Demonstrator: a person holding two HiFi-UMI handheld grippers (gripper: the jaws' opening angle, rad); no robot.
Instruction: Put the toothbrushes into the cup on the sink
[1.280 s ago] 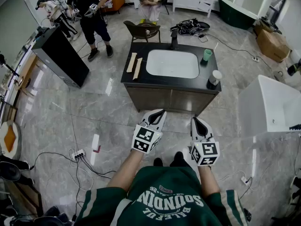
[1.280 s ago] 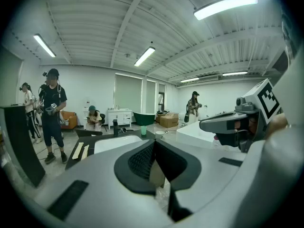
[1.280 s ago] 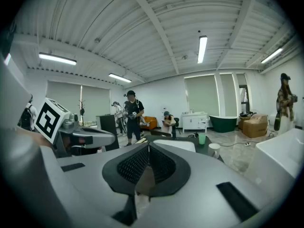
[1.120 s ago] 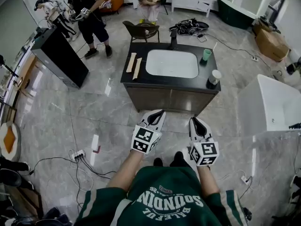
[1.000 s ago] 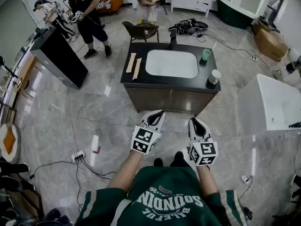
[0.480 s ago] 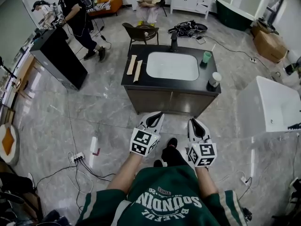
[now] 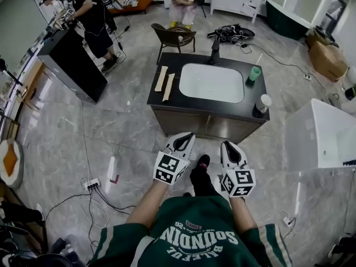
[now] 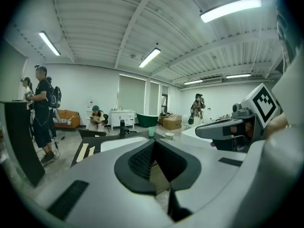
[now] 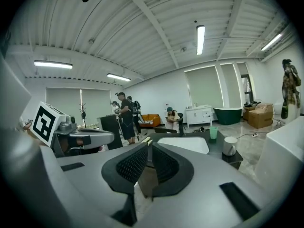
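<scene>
Toothbrushes (image 7: 161, 78) flat at table's (image 7: 194, 107) 9 o'clock side; green cup (image 7: 253, 74), white cup (image 7: 264, 103) at 3 o'clock. Left tongs (image 7: 187, 134), right tongs (image 7: 226, 145) pressed together, empty, well apart from table. Likely approach carry, nothing to grip yet.

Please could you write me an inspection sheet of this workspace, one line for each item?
Surface: black counter, white basin set in it.
Job's things: two toothbrushes lie left of the basin; green cup and white cup stand right of it.
Clutter: nothing seen.
Grippers: left tongs and right tongs shut, empty, short of the counter.
Cables: power strip with cords on the floor; cable heap behind the counter.
Surroundings: chair, bathtub, people.
</scene>
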